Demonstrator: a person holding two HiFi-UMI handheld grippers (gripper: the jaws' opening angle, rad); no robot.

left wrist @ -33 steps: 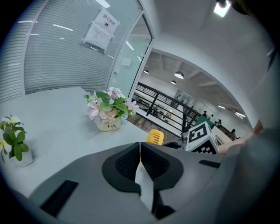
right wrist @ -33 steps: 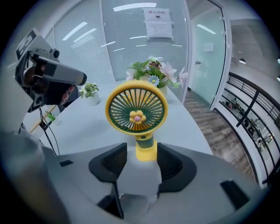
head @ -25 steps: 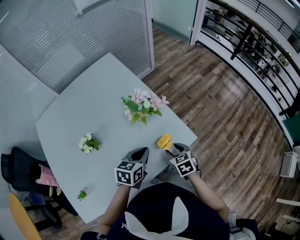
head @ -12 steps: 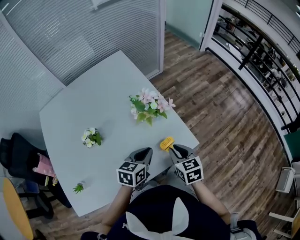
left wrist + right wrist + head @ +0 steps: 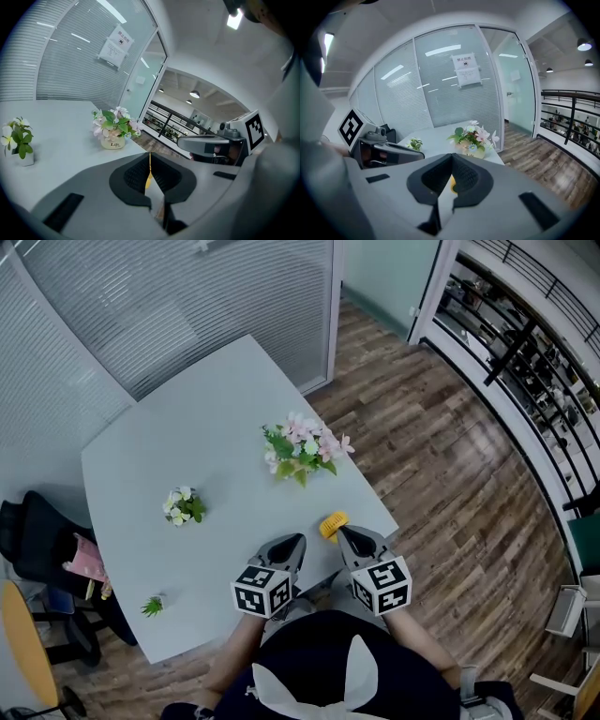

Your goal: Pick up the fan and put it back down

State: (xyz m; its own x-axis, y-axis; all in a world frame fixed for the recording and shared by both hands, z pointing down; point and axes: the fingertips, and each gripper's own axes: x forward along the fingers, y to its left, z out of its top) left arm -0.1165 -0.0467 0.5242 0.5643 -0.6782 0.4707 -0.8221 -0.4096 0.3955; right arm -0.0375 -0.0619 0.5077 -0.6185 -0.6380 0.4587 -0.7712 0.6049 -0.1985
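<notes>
- Office corner: pale bench [image 5: 187, 456], blinds behind the glass at the far side, wood floor [image 5: 450, 484] to the right.
- Yellow fan [image 5: 332, 525] sits on the bench, near-right, close to the near edge. Flower pot [image 5: 302, 448] is farther back, small plant [image 5: 181, 506] to the left.
- Right gripper [image 5: 345, 532] is pressed together, pinching nothing. The fan shows as a yellow patch just past its tips.
- Left gripper [image 5: 296, 542] is also pressed together and empty, left of the fan.
- Risk: closed tips this near would likely shove the fan rather than straddle it. So close to the edge, it could tip or slide off to the floor.
</notes>
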